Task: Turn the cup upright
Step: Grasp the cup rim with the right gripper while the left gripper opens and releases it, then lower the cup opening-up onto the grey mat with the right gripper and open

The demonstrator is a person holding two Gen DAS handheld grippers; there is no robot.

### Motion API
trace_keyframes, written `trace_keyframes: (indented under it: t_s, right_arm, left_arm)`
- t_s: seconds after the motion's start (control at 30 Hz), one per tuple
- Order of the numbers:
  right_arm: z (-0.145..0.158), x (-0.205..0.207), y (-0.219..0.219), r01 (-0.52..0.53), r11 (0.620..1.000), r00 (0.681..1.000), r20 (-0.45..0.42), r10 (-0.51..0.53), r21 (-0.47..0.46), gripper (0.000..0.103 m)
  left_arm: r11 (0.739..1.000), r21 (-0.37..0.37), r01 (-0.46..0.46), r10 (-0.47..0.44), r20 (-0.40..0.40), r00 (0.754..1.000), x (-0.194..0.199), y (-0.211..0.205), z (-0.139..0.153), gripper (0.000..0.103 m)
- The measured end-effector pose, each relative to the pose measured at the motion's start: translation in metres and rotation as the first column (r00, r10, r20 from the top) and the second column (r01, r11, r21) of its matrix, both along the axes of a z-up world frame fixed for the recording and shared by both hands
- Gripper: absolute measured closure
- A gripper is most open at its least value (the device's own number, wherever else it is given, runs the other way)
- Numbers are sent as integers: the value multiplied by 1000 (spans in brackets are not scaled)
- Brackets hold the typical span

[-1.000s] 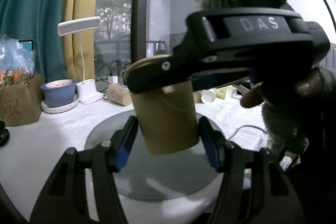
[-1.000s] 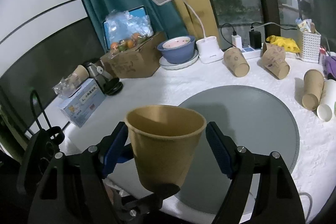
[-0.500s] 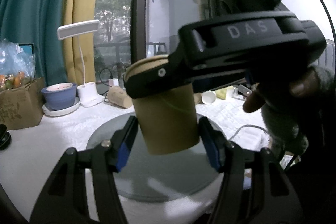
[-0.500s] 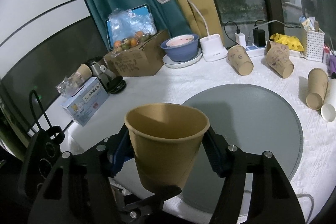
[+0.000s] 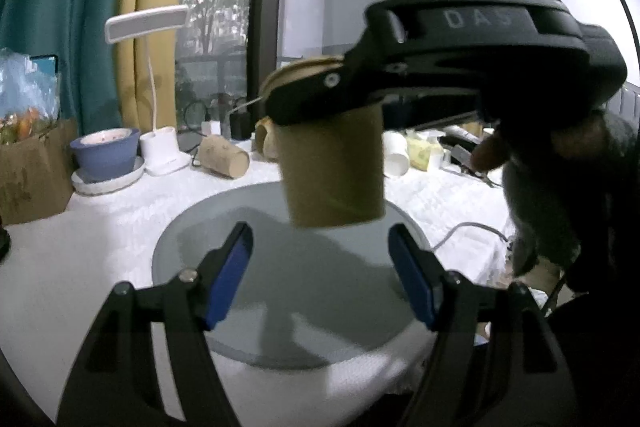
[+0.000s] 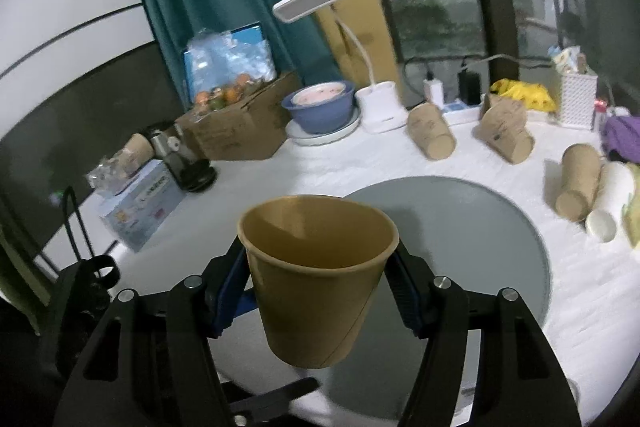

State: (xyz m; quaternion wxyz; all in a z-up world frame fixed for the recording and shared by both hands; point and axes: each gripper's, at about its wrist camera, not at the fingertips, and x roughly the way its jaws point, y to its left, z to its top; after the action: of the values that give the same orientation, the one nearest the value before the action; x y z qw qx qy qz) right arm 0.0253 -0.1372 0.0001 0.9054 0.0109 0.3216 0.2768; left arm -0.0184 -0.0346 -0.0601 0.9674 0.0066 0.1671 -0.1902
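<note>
A cardboard box (image 6: 236,131) with bagged fruit stood at the table's (image 6: 256,183) far left edge, with a tissue box (image 6: 140,203) toward the near left. Next along the far edge came a blue bowl (image 6: 320,105) on a plate, then a white desk lamp (image 6: 378,107).

The left gripper (image 5: 320,267) had its blue-padded jaws spread wide apart, holding nothing, low over the grey round mat (image 5: 280,287). The brown paper cup (image 6: 318,279) was upright, mouth up, off the surface above the mat's near edge. The right gripper (image 6: 316,287) was clamped on its sides.

Spare paper cups (image 6: 432,137) lay on their sides toward the far right edge, near a white basket (image 6: 578,99).
</note>
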Motion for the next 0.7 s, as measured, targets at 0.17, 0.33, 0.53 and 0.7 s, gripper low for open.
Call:
trace_keyframes:
  t_s: [0.17, 0.33, 0.53, 0.7]
  right_arm:
    - [-5, 7, -5, 50, 996, 998, 50, -46, -69, 36]
    - [-19, 28, -10, 81, 990, 996, 57, -75, -119, 36]
    - [-34, 54, -8, 83, 985, 996, 51, -77, -150, 36]
    - [-42, 70, -4, 84, 982, 996, 51, -76, -169, 36]
  left_arm:
    - [999, -16, -52, 50, -69, 996, 8, 14, -3, 31]
    - [991, -67, -113, 104, -127, 986, 21, 39, -3, 31]
    - [975, -129, -180, 154, -189, 970, 44, 65, -2, 31]
    - [960, -183, -211, 162, -252, 954, 69, 77, -5, 31]
